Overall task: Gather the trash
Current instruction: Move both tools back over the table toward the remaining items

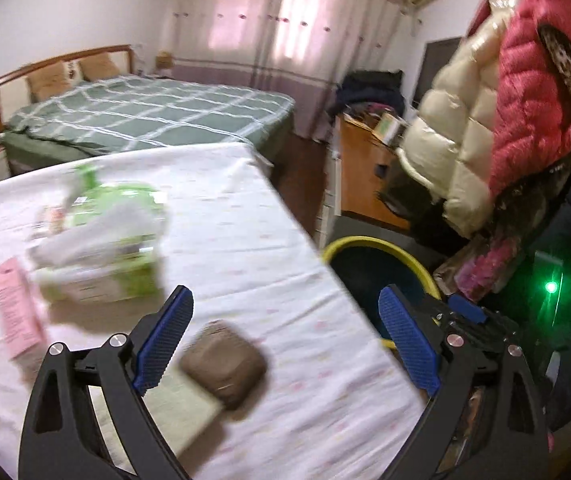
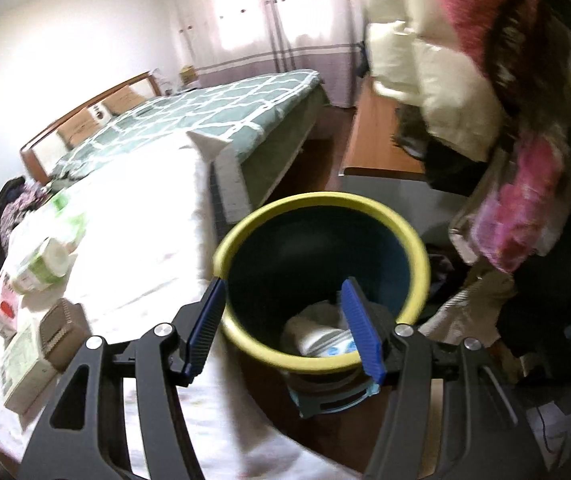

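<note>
Both tools released, right one over the bin.
Right tool point(image 2: 283, 326) hangs spread above the bin point(image 2: 241, 236); trash point(image 2: 317, 334) lies at its bottom. Left tool point(image 1: 285, 344) gapes empty over the desk point(image 1: 245, 216), above a brown pouch point(image 1: 223, 362).

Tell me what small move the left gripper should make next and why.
Probably ease the left gripper forward and down over the brown pouch. Both grippers are open and empty, the right gripper already hovers over the yellow-rimmed bin, and the pouch lies just ahead.
</note>
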The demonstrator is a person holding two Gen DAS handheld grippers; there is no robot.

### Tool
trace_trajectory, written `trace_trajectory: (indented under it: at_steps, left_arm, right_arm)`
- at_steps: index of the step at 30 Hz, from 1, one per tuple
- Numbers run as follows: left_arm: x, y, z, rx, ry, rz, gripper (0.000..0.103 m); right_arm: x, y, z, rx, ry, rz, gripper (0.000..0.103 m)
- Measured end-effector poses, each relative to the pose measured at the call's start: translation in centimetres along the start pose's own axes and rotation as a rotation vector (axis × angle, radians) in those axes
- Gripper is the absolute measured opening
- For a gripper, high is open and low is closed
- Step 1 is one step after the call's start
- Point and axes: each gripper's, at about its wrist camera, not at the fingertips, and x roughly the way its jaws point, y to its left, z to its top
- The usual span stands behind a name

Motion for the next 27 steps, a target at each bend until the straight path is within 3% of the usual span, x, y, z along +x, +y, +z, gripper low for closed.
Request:
trace_trajectory:
  at_steps: [10,16,27]
  left_arm:
    - [-6.9,11.5,-4.8,-0.155,-0.04,0.17,0.093]
    - [-10.4,15.9,-6.5,-0.194,-0.102,0.244,0.093]
    - [-10.5,19.3,-7.2,-0.222,-0.1,0.229,0.093]
  right_arm:
    - [1.0,9.6,-0.9,-0.153,0.042,0.104,0.058]
    - [0.9,15.5,-0.7,-0.231,0.026,0.162,0.058]
    - [2.9,25.7,3.6,-0.365,-0.035,0.256,0.058]
